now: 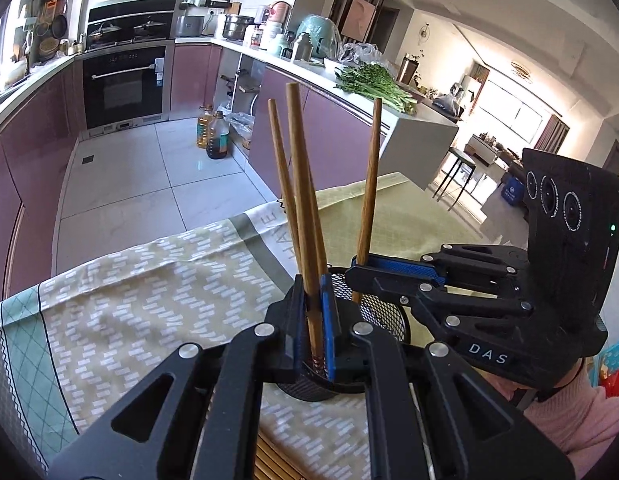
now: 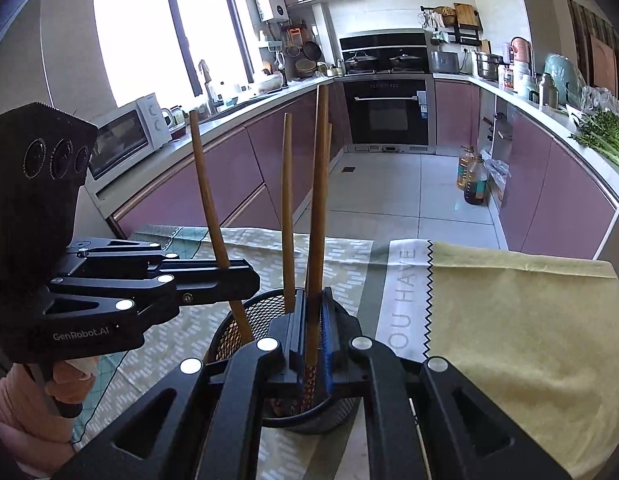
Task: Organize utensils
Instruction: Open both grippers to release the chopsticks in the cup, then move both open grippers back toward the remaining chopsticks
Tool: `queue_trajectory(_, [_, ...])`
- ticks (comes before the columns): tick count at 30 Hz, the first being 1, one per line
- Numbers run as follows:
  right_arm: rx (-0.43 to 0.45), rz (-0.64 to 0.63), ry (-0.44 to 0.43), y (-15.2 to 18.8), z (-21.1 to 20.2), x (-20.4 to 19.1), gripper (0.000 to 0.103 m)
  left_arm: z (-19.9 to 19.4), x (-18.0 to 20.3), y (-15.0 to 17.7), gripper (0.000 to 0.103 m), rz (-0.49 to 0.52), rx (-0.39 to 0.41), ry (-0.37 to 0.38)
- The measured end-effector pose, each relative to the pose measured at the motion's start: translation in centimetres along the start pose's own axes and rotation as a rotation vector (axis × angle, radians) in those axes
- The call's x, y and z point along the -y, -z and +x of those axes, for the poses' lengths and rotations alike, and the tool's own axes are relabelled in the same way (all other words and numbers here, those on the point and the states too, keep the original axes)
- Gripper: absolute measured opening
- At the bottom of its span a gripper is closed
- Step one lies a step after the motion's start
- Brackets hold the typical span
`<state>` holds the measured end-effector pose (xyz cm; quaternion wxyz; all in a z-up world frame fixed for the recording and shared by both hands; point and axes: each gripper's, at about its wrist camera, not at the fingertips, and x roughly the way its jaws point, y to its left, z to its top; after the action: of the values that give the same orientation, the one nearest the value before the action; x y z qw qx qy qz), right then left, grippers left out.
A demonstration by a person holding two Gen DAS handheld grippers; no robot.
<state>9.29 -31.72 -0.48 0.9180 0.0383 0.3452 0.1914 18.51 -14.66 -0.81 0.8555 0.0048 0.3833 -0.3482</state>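
While over the mesh holder, chopsticks between both tools' pads.

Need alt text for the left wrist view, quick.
The left tongs are shut on a wooden chopstick standing in a black mesh cup on a patterned tablecloth. The right tongs grip another chopstick over the cup, kitchen behind.

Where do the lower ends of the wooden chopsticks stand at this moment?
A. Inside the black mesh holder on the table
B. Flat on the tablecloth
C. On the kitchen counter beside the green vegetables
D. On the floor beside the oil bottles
A: the chopsticks stand upright with their lower ends inside the black mesh holder, while the left gripper and the right gripper each clamp one.
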Motion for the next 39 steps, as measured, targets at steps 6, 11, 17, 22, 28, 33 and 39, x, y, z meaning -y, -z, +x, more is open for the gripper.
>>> queue_trajectory(6, [0.002,0.022,0.01,-0.1,0.6,0.3,0.009,0.2,-0.5,0.3,0.023,-0.018,0.0,-0.034])
queue_trajectory(11, [0.051,0.038,0.002,0.4,-0.8,0.5,0.016,-2.8,-0.3,1.3,0.042,-0.016,0.097,-0.092])
queue_trajectory(17, [0.13,-0.023,-0.099,1.9,-4.4,-1.8,0.036,-8.7,-0.7,4.8,0.07,-0.014,0.26,-0.175])
queue_trajectory(22, [0.085,-0.108,-0.199,4.0,-4.4,-4.9,0.044,-10.5,-1.6,8.6,0.087,-0.032,0.258,-0.247])
queue_trajectory(28, [-0.092,-0.122,-0.214,7.2,0.1,-7.1,0.047,-9.3,-3.2,12.2,0.094,-0.1,0.162,-0.329])
queue_trajectory(33, [-0.184,-0.095,-0.18,9.4,2.8,-7.4,0.047,-7.7,-4.7,14.2,0.092,-0.16,0.072,-0.33])
queue_trajectory(39, [-0.204,-0.062,-0.142,10.0,3.3,-6.7,0.039,-6.3,-4.2,15.3,0.084,-0.137,0.03,-0.334])
